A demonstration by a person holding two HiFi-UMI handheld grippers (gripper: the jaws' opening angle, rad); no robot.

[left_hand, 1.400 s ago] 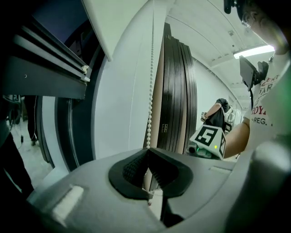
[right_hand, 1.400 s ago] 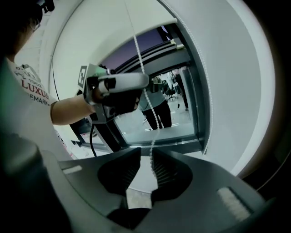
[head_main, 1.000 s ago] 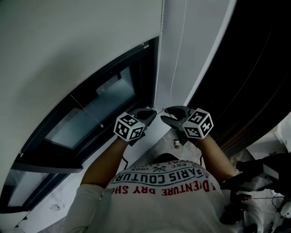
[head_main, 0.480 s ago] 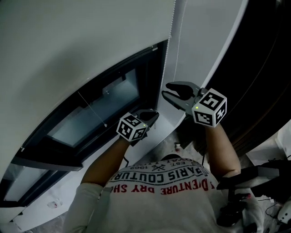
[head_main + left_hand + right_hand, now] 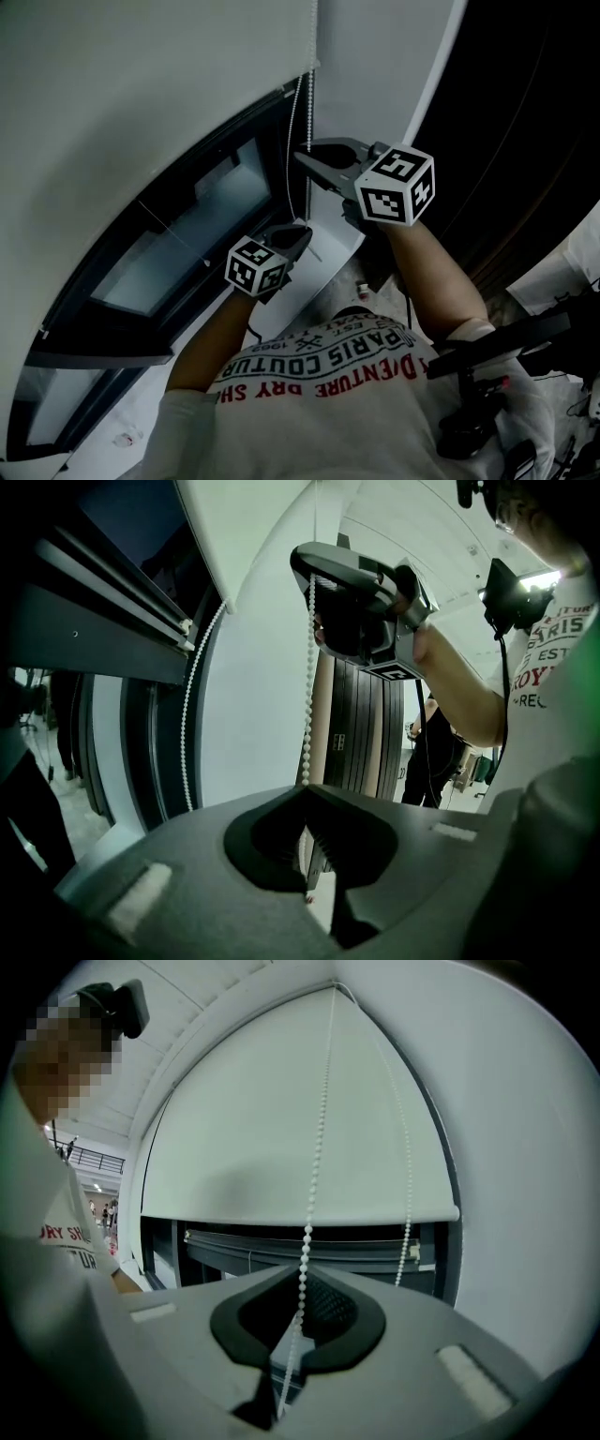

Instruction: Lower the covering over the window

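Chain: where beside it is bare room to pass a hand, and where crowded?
Free: wall right of the blind; between free strand and clamped strand. Crowded: clamped strand, held by left gripper and right gripper, fingers just closed.

1. White shirt [image 5: 328, 375], head view: red block print, upside down to the camera, reads "PARIS COUTUR", cut off by a fold; a small "EST" sits by it; the line beside it gives "DENTURE DRY SH".
2. Same shirt, left gripper view: "PARIS" upright; lower lines are only fragments.
3. Right gripper view: fragments "RY SH" and "TUR".
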